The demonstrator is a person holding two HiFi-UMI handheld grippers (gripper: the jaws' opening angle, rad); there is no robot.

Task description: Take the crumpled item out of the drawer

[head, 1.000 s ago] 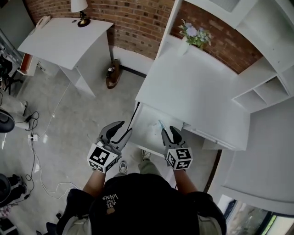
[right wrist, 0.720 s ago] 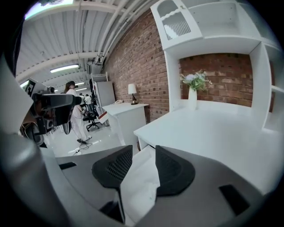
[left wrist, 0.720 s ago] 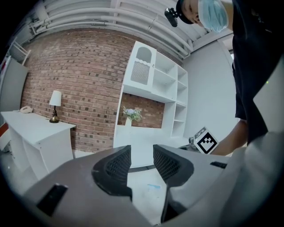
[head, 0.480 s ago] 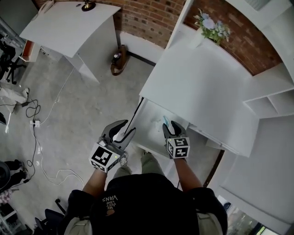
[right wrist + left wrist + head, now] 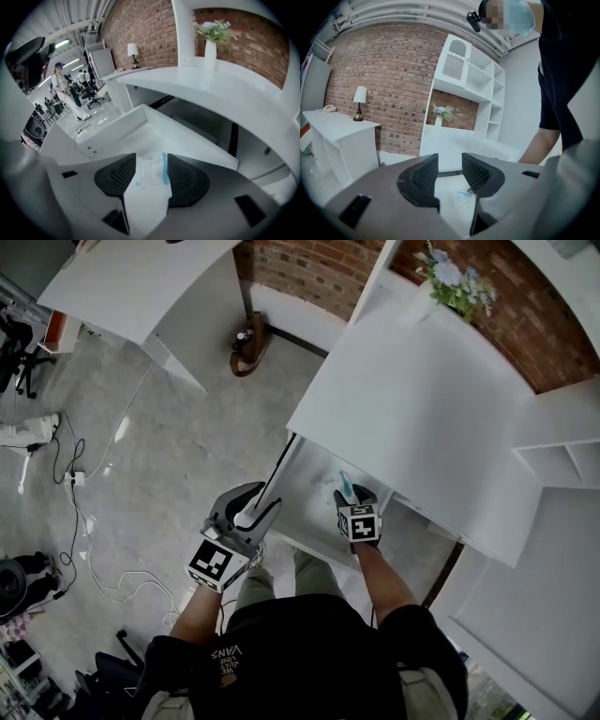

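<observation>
The white drawer stands pulled out from under the white desk. Inside it is the crumpled item, white with a blue strip. My right gripper reaches into the drawer at the item. In the right gripper view the item fills the gap between the two dark pads of the right gripper, whose jaws are opening. The drawer's wall lies just beyond. My left gripper hangs open and empty over the drawer's front left corner. In its own view, the left gripper has nothing between the pads.
A vase of flowers stands at the desk's far end, with white shelves to the right. Another white desk stands at the far left. Cables trail over the grey floor. People stand far off in the room.
My right gripper has moved forward into the drawer and its tips have come round the item. The left gripper has hardly shifted. The head camera has tipped further forward.
</observation>
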